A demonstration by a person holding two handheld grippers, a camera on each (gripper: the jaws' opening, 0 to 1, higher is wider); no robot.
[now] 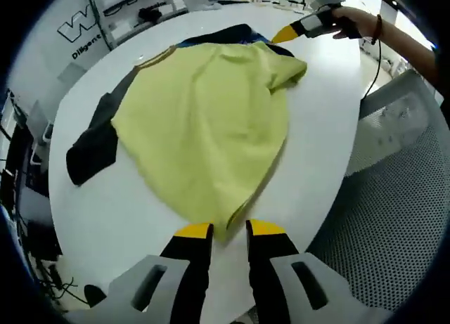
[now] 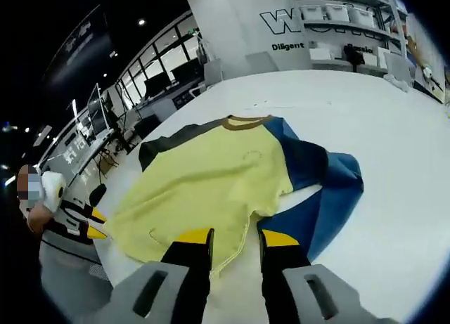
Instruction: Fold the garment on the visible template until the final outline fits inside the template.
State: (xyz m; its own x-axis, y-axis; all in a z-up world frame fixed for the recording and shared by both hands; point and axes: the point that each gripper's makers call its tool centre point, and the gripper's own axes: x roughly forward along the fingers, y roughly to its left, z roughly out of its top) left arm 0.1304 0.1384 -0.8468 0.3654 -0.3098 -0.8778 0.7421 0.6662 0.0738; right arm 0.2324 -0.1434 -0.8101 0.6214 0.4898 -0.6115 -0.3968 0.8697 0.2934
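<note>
Item: yellow garment (image 1: 211,134) with dark and blue sleeves, spread flat on white table (image 1: 337,113); no template outline can be made out.

Left gripper (image 1: 228,230): jaws narrowly parted, straddling the garment's hem corner, grip unconfirmed. Right gripper (image 2: 235,236): jaws narrowly parted at the opposite hem edge, beside the blue sleeve (image 2: 330,197). Garment's long axis runs away from both grippers toward the collar (image 2: 246,121); both sit equally close to the hem.

Bare white table (image 1: 323,127) around shirt (image 1: 211,127), mesh chair (image 1: 401,197) beside table edge
</note>
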